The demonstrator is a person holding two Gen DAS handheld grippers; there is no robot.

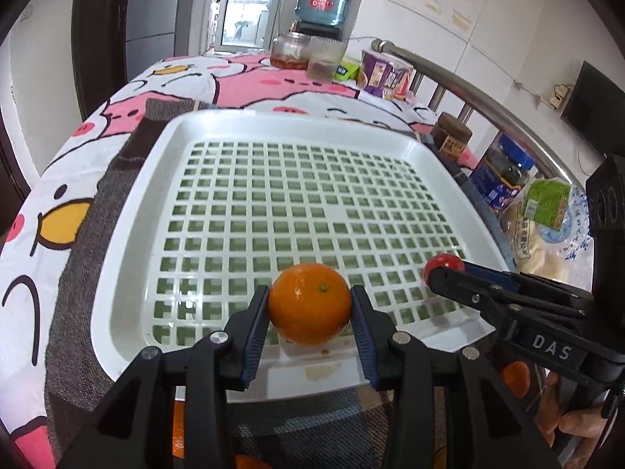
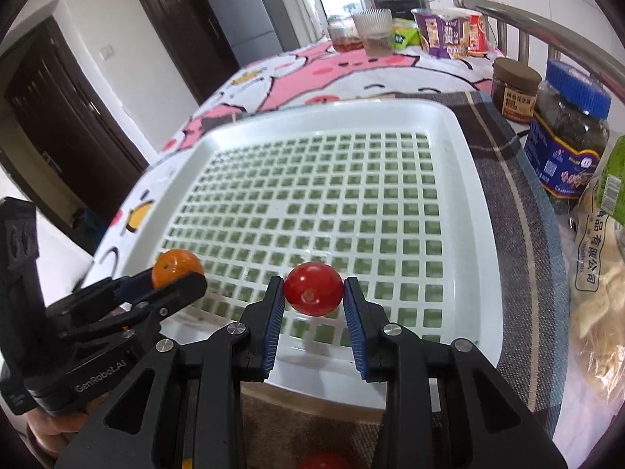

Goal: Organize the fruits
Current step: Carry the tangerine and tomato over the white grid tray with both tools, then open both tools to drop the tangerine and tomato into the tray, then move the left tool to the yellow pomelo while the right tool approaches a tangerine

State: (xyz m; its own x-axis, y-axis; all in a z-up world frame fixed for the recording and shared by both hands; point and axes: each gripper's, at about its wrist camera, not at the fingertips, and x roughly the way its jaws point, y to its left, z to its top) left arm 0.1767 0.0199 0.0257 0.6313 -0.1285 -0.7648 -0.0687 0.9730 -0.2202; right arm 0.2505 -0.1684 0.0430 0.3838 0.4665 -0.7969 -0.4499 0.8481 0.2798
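Note:
My left gripper [image 1: 310, 308] is shut on an orange [image 1: 309, 304] and holds it over the near edge of the white slotted tray [image 1: 234, 125]. My right gripper [image 2: 313, 297] is shut on a small red tomato [image 2: 313, 288] over the tray's near right part [image 2: 461, 125]. In the left wrist view the right gripper [image 1: 439, 273] shows at the right with the tomato [image 1: 443, 262] at its tip. In the right wrist view the left gripper [image 2: 177, 279] shows at the left with the orange [image 2: 175, 266].
More oranges [image 1: 515, 379] lie on the cloth before the tray, and another tomato [image 2: 326, 461] lies below the right gripper. Jars [image 2: 566, 148], a food bag [image 2: 597, 258], cups and snack tubs [image 1: 384, 74] line the table's far and right sides by a metal rail [image 1: 488, 101].

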